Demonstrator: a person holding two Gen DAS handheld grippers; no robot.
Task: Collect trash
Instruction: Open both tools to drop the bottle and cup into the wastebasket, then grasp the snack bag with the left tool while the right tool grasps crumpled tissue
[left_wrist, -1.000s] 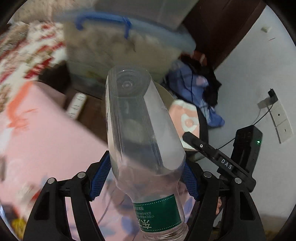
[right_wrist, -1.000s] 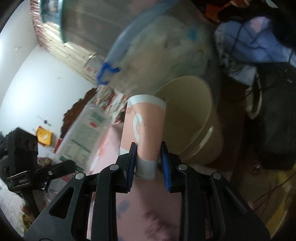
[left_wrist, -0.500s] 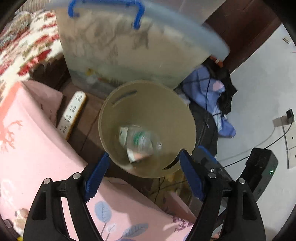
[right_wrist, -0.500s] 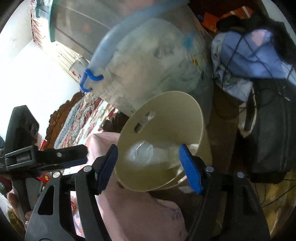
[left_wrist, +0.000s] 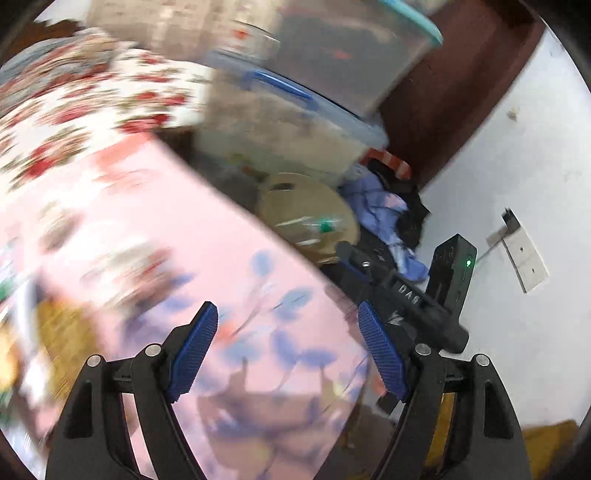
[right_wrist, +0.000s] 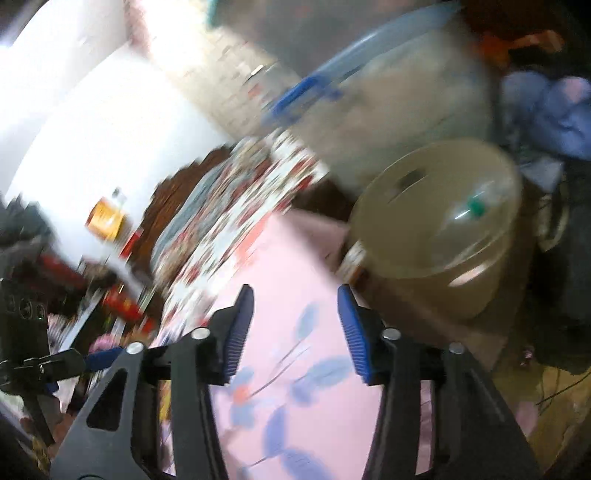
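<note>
Pink bedding (left_wrist: 155, 236) beneath both spread, empty tools (left_wrist: 288, 345) (right_wrist: 295, 328)

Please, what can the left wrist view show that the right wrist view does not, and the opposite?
Only the left wrist view shows the wall socket plate with its cable, the right gripper's camera box with a green light, and the left gripper, open and empty.

Only the right wrist view shows the yellow bottle against the far white wall, and the right gripper, also open and empty.

Both show the beige bin with the clear bottle inside, the pink blanket, the floral quilt, the storage boxes and the blue clothes.
</note>
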